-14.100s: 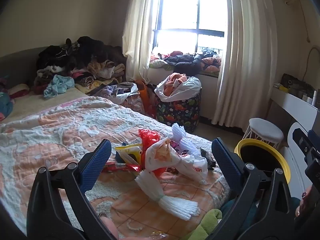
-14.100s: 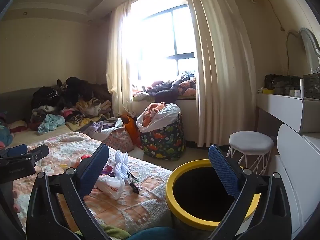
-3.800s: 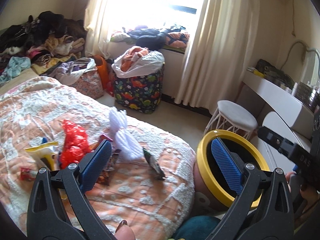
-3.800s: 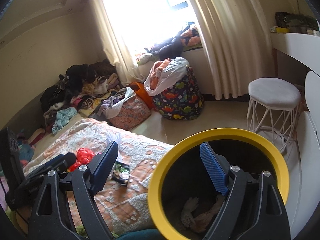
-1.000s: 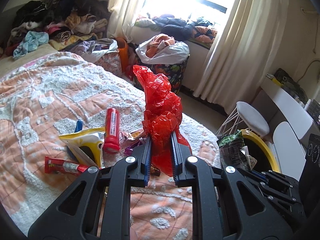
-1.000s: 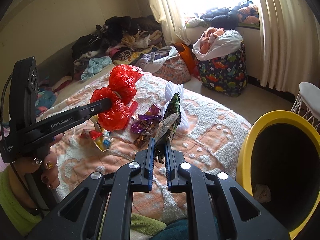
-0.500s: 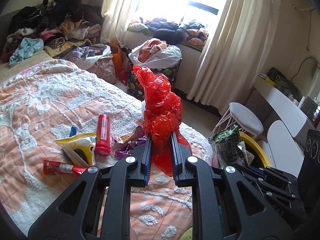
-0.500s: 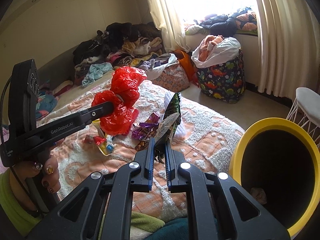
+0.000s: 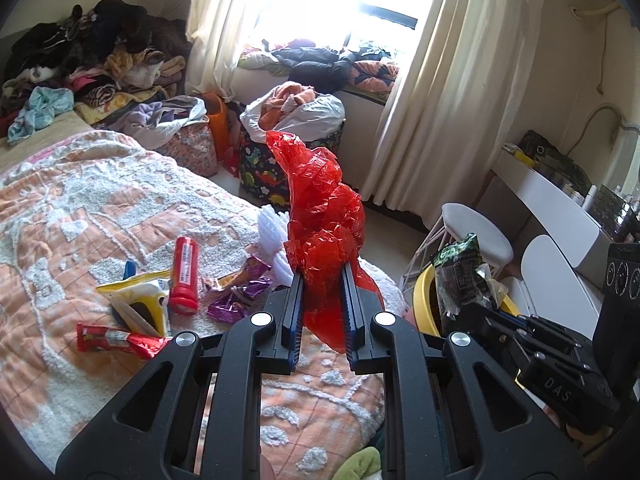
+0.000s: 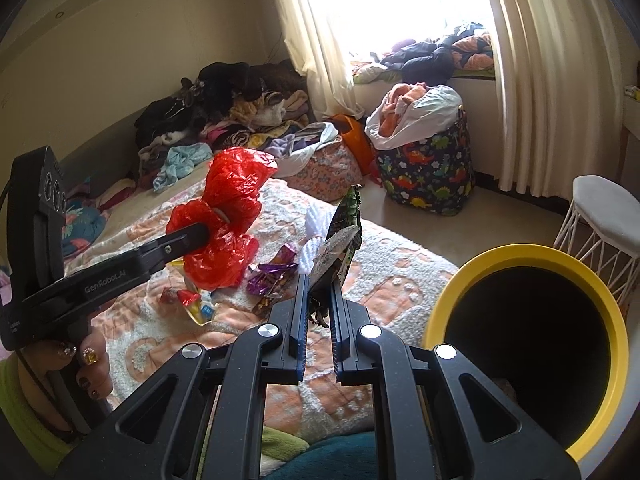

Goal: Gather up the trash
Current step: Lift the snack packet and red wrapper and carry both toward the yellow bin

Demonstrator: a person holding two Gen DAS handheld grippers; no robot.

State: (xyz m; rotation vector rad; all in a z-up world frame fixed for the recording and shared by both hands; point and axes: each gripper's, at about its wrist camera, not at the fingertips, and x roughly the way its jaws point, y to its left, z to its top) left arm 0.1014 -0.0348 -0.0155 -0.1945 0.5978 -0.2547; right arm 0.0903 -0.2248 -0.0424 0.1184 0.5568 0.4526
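My left gripper (image 9: 322, 280) is shut on a crumpled red plastic bag (image 9: 320, 216), held above the bed; the same red plastic bag (image 10: 224, 216) shows in the right wrist view. My right gripper (image 10: 319, 280) is shut on a green and silver snack wrapper (image 10: 342, 240), and that snack wrapper (image 9: 460, 272) hangs near the bin's rim. The yellow-rimmed bin (image 10: 528, 332) stands at the bed's right corner. On the quilt lie a red tube (image 9: 184, 272), a yellow packet (image 9: 136, 296), a red wrapper (image 9: 116, 338), purple wrappers (image 9: 240, 288) and a white pleated bag (image 9: 272, 232).
A dinosaur-print hamper (image 10: 428, 172) full of clothes and a floral bag (image 10: 328, 168) stand on the floor by the window. A white stool (image 10: 600, 220) sits behind the bin. Piled clothes (image 10: 224, 108) cover the bed's far end. A white desk (image 9: 552, 208) is at the right.
Both grippers have risen a little with their loads and swung toward the bin. The red bag and the snack wrapper stay gripped.
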